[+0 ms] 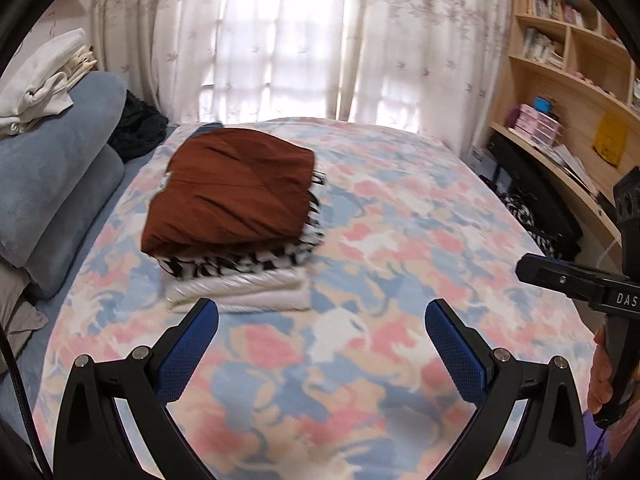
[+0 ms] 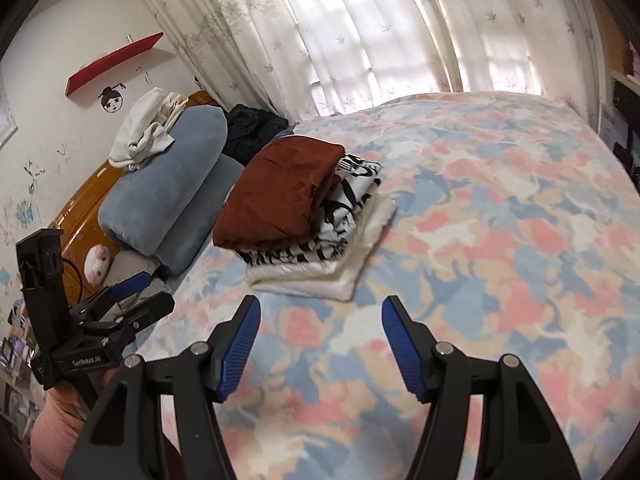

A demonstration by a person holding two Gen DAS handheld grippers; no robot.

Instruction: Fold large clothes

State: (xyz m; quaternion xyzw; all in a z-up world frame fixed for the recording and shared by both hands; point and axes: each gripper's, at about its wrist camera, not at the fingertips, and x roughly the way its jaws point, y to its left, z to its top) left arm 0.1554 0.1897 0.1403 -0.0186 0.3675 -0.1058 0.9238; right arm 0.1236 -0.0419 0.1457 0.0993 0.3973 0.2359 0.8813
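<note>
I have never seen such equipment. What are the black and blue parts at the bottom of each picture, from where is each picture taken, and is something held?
No robot: a person holds a hand-held gripper in each hand, with a camera looking forward along its jaws. One picture is from the left gripper, the other from the right gripper; each also sees the other gripper at its edge. The blue parts are the jaw pads. Both stand open over the flowered bedspread and hold nothing. On the bed lies a stack of folded clothes: a rust-brown garment on top, a black-and-white one beneath, a white one at the bottom.
</note>
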